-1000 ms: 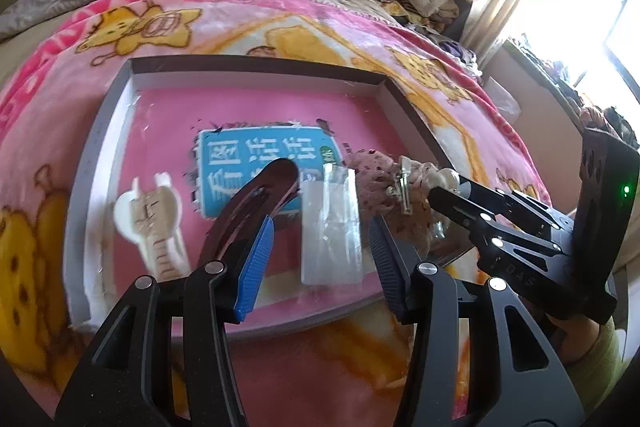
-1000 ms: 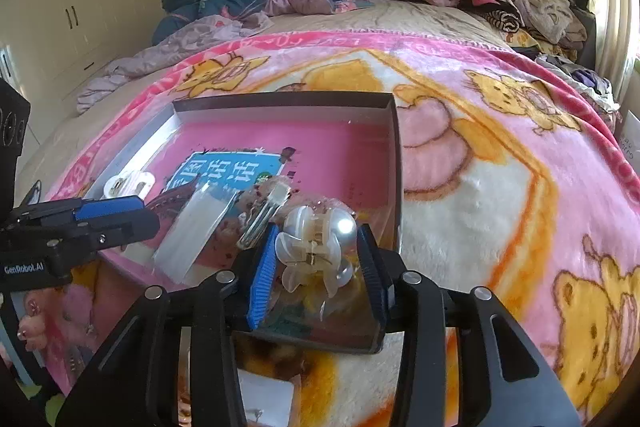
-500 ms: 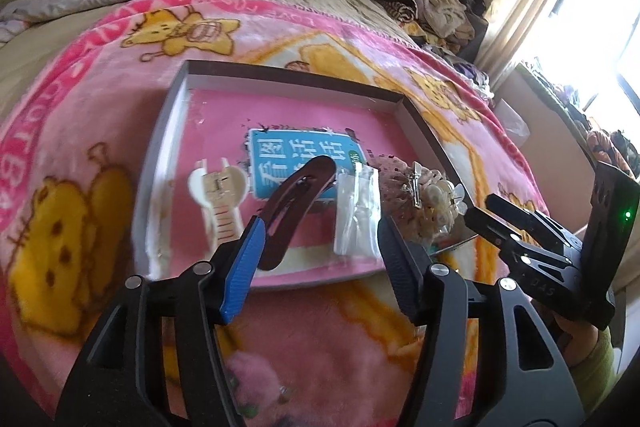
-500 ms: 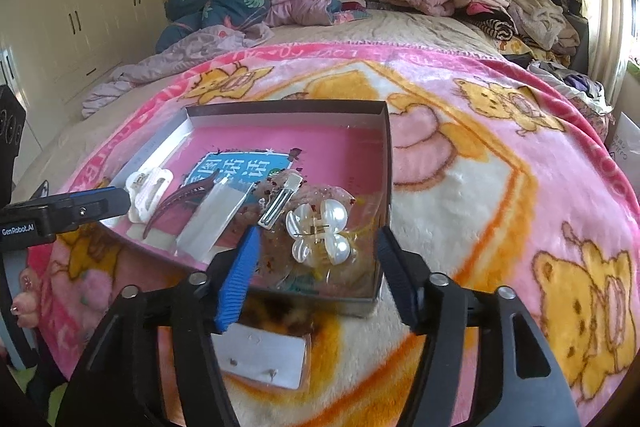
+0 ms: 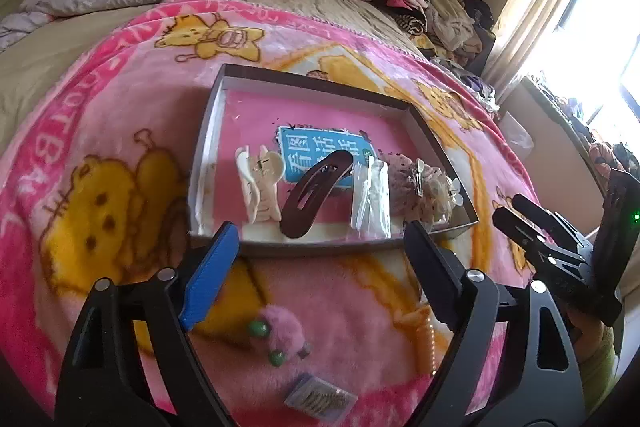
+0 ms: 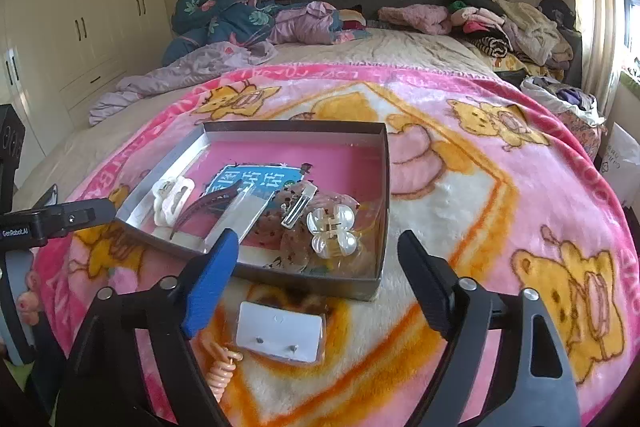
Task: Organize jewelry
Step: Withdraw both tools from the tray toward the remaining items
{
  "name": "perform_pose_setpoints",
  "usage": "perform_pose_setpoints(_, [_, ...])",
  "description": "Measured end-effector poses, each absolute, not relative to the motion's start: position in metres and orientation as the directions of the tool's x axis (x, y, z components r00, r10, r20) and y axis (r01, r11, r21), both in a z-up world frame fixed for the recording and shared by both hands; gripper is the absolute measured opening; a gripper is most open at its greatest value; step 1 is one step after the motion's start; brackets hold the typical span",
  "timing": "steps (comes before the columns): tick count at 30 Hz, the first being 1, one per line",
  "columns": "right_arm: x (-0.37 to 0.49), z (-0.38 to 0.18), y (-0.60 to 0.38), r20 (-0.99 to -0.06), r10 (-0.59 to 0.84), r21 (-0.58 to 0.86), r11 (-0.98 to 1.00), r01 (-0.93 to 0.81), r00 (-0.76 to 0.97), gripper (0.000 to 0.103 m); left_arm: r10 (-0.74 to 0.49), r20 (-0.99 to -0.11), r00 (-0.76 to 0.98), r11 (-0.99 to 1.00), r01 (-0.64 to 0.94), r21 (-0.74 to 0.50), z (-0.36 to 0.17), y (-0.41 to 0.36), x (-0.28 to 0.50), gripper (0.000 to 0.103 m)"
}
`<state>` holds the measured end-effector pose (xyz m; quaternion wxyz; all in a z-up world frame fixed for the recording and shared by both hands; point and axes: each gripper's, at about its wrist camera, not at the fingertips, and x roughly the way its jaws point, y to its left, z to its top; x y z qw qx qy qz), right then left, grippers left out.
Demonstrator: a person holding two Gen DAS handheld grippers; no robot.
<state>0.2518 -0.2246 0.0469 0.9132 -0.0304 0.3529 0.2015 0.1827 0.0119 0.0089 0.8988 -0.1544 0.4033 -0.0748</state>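
Note:
A shallow grey box (image 5: 208, 131) (image 6: 382, 167) with a pink floor lies on the pink blanket. It holds a white claw clip (image 5: 260, 187) (image 6: 172, 199), a brown snap clip (image 5: 316, 191) (image 6: 208, 205), a clear packet (image 5: 370, 197) (image 6: 240, 215), a scrunchie with a silver clip (image 5: 420, 183) (image 6: 298, 207) and a pearly claw clip (image 6: 332, 231). My left gripper (image 5: 320, 267) is open and empty, in front of the box. My right gripper (image 6: 320, 279) is open and empty above an earring card (image 6: 280, 331).
On the blanket in front of the box lie a pink pom-pom with green beads (image 5: 280, 339), a small packet (image 5: 320, 401) and a peach bead string (image 5: 426, 343) (image 6: 222, 371). Clothes are piled at the bed's far end (image 6: 500, 23).
My right gripper opened, left the pearly claw clip in the box and pulled back. My left gripper also drew back from the box and opened wider.

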Motion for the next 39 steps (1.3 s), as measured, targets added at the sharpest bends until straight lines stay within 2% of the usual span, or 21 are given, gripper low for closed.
perform_pose_setpoints(6, [0.238, 0.053, -0.22, -0.652, 0.352, 0.081, 0.913, -0.4, 0.671, 0.086, -0.239, -0.703, 0.67, 0.948, 0.003, -0.319, 0.012, 0.013, 0.168, 0.088])
perform_pose_setpoints(13, [0.22, 0.056, -0.213, -0.654, 0.363, 0.077, 0.905, -0.419, 0.664, 0.088, -0.215, -0.706, 0.675, 0.957, 0.001, -0.291, 0.012, 0.016, 0.149, 0.091])
perform_pose_setpoints(39, [0.165, 0.042, -0.187, -0.694, 0.409, 0.081, 0.862, -0.501, 0.592, 0.09, -0.157, -0.719, 0.677, 0.978, 0.006, -0.208, 0.0, 0.018, 0.091, 0.091])
